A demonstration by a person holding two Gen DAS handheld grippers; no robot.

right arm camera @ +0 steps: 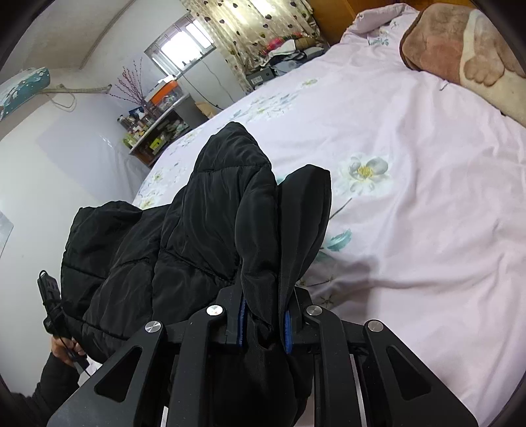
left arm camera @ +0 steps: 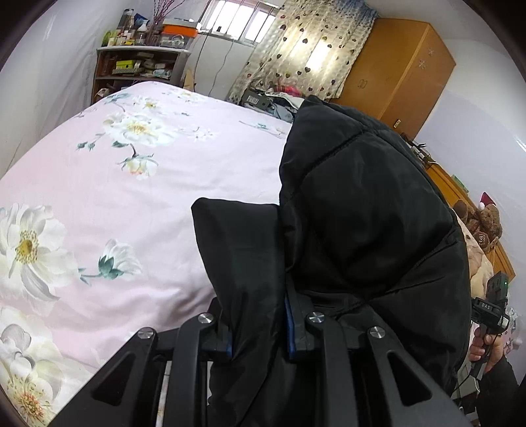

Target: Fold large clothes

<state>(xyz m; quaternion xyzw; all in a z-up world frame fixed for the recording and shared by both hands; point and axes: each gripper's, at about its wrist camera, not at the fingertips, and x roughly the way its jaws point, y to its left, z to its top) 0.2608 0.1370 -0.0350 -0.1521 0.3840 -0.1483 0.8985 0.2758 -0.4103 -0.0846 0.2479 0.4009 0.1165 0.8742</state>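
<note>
Black padded jacket (left arm camera: 361, 203) hangs bunched between our grippers, above pink floral bed (left arm camera: 98, 197). Left gripper (left arm camera: 259, 341) and right gripper (right arm camera: 263, 328) each pinch fabric fold between fingers. We judge: pull grips apart, lower flat beyond fingertips.

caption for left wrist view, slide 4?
Left gripper clamps black padded jacket above floral pink bedspread.

Soft daylight from the window (left arm camera: 240, 19) and backlit curtain (left arm camera: 305, 49); sharp focus, strong fisheye bending, dark vignetted corners.
</note>
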